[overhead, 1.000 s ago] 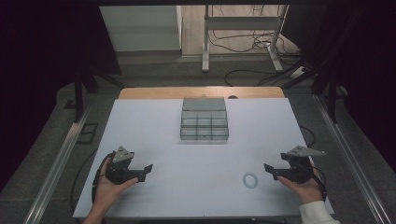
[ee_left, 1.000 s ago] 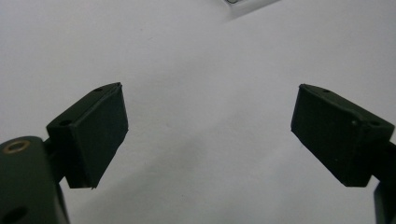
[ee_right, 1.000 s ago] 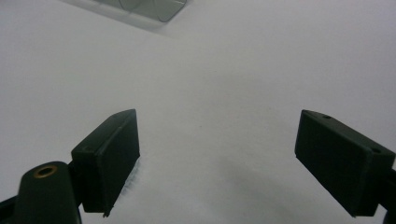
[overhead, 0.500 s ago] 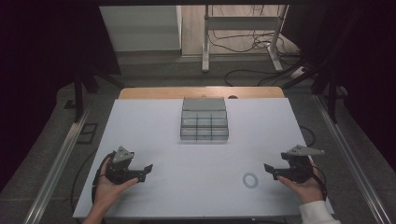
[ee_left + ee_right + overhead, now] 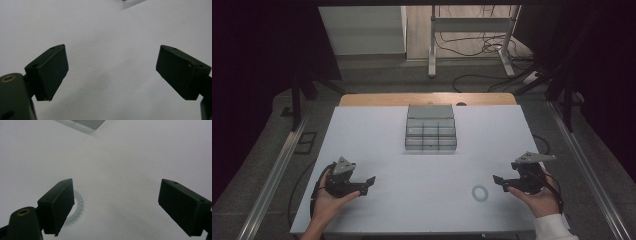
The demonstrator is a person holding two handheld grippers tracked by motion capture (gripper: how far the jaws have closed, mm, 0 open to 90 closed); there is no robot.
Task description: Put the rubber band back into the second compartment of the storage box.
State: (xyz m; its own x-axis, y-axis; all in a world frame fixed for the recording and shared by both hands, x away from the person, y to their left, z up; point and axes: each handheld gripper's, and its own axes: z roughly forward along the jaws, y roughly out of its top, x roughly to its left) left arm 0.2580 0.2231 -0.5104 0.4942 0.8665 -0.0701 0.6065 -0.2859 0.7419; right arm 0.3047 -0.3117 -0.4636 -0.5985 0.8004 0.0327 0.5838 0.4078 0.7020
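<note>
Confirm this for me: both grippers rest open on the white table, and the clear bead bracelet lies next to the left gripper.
Not quite. The bead bracelet lies next to the right gripper, not the left gripper; the high view shows it. Both grippers do rest open on the white table.

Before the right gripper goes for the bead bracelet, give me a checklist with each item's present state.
1. Right gripper open: ok, its fingers stand wide apart.
2. Bead bracelet free on the table: ok, nothing touches it.
3. Bracelet centred between the fingers: not ok, it lies partly behind the left finger in the right gripper view.
4. Left gripper out of the way: ok, open, at the table's far side.
5. Compartment tray unobstructed: ok.
6. Tray compartments empty: cannot tell.
</note>
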